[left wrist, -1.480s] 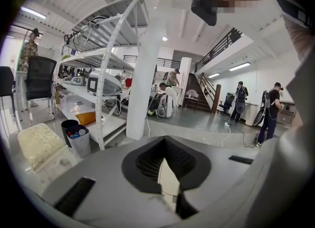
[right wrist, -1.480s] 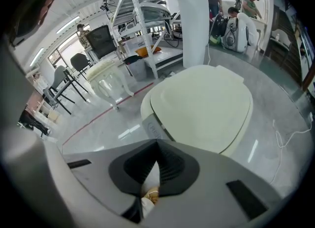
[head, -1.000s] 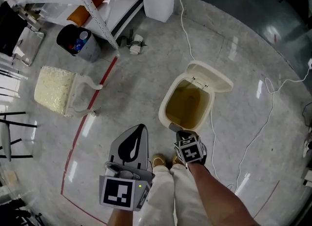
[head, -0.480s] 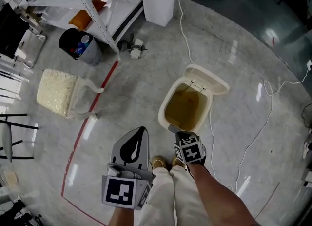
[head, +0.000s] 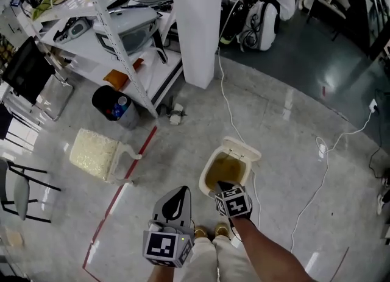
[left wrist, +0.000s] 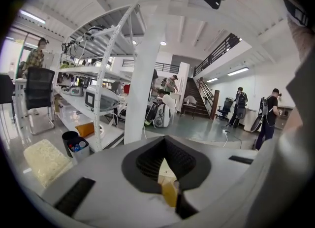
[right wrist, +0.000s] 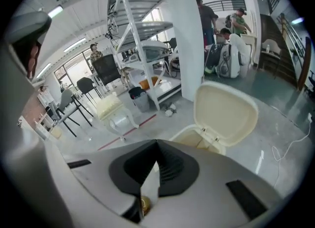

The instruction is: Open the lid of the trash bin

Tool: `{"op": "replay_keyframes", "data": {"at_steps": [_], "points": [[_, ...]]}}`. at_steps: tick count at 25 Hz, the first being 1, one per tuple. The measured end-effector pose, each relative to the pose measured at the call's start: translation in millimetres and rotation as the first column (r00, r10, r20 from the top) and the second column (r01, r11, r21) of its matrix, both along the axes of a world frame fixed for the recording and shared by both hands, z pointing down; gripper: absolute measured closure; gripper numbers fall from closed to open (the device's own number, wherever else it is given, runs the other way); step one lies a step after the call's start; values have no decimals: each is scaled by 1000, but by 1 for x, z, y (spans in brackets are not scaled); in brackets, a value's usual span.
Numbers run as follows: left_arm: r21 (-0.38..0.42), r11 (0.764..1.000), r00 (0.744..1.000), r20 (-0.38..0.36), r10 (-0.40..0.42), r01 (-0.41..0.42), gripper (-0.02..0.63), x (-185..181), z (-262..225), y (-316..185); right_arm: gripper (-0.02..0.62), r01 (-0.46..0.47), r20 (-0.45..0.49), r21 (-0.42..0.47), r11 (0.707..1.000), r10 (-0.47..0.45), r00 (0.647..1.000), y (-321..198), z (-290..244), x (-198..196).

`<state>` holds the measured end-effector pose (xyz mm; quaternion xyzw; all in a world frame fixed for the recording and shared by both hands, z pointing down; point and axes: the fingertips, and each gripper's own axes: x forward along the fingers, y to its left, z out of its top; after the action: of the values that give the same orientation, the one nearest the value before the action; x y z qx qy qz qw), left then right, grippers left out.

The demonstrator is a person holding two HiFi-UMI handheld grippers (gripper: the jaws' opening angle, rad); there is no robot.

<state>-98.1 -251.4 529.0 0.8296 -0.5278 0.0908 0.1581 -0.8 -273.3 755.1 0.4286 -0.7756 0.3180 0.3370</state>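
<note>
The cream trash bin [head: 213,166] stands on the floor just ahead of my feet. Its lid [head: 242,150] is swung up and back, and the yellowish inside shows. In the right gripper view the lid [right wrist: 225,113] stands upright over the rim [right wrist: 187,135]. My right gripper [head: 217,185] is shut and empty, its tip over the bin's near rim. My left gripper [head: 182,190] hangs shut and empty to the left of the bin, apart from it. Both pairs of jaws meet in the left gripper [left wrist: 165,139] and right gripper [right wrist: 157,144] views.
A white pillar [head: 198,25] and a metal shelf rack [head: 122,37] stand beyond the bin. A black bucket [head: 113,105], a cream cushioned seat [head: 94,153] and a red floor line [head: 125,177] lie to the left. White cables [head: 317,186] run across the floor on the right.
The head view has tipped up and pulled back, so the bin looks smaller and more of the room shows. The lid stays open and both grippers stay shut by the bin.
</note>
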Motion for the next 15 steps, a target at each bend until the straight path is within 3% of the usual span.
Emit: {"op": "replay_keyframes", "data": {"at_steps": [7,15], "points": [[30,999,999,-9,43,-43,617,10,-90,1,578,-40,77,196,980,25,997,-42,-156,5],[79,993,995,-34,92,-89,617,32,-152,4,578,-39,155,424,905,-30,988,-42,-300,9]]}}
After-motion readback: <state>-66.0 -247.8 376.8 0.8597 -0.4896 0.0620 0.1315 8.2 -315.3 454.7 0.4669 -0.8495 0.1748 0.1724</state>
